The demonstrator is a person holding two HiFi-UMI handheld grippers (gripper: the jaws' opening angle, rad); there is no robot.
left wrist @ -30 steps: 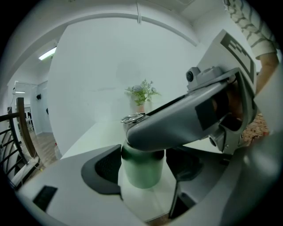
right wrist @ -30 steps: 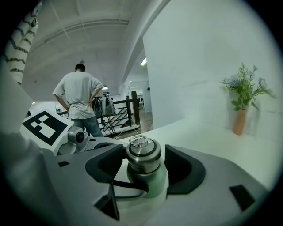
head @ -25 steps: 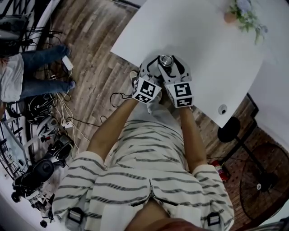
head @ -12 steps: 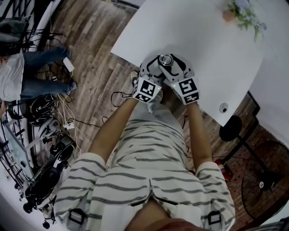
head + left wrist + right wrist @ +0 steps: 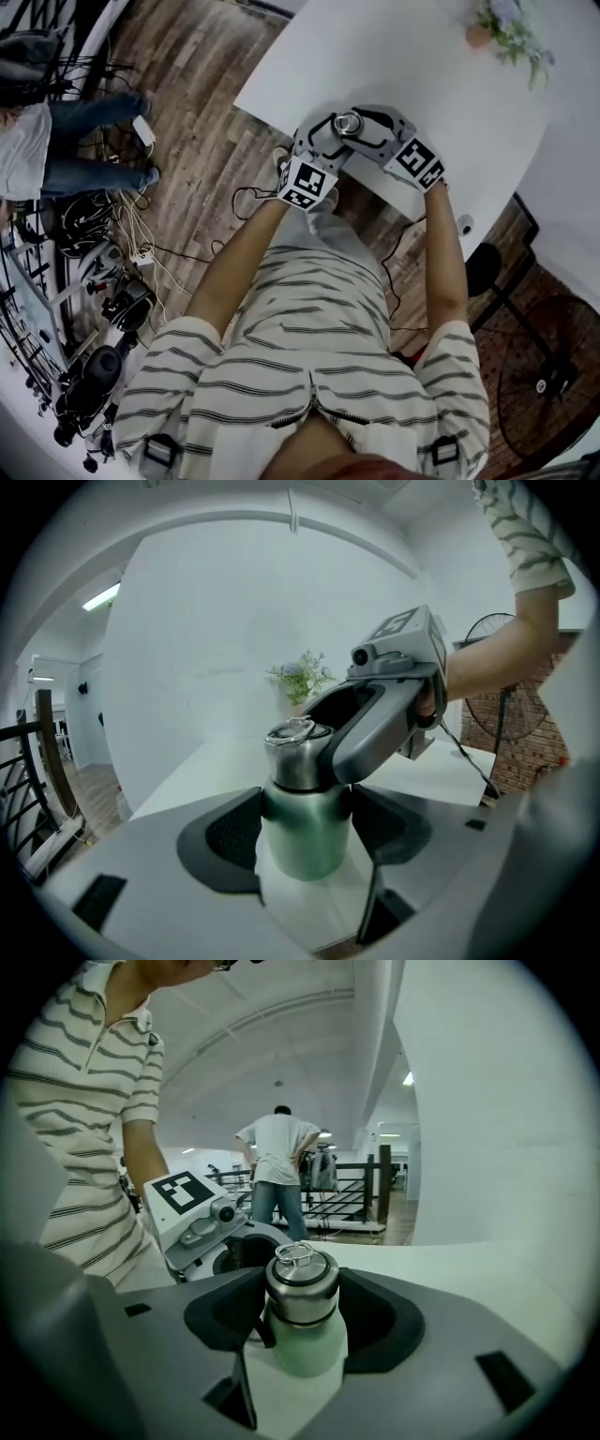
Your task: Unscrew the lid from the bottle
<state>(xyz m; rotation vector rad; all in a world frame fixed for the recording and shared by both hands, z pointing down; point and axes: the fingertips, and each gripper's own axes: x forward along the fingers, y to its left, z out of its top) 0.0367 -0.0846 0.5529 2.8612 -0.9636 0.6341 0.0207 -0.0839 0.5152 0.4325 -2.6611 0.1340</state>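
While bottle [image 5: 348, 123] stands upright at the white table's [image 5: 422, 75] near edge, left gripper [image 5: 325, 139] pinches its green body; right gripper [image 5: 368, 131] clamps the steel lid [image 5: 302, 1288] from opposite side.

On the table [image 5: 422, 56], near its 6 o'clock edge, stands a bottle [image 5: 307, 1346]. The left gripper [image 5: 302, 832] clasps the bottle's body from 7 o'clock, while the right gripper [image 5: 302, 1303] grips the lid [image 5: 348, 123] on top from 4 o'clock. A potted plant [image 5: 511, 28] sits at 2 o'clock, and a bystander [image 5: 56, 159] stands on the floor at 9 o'clock.
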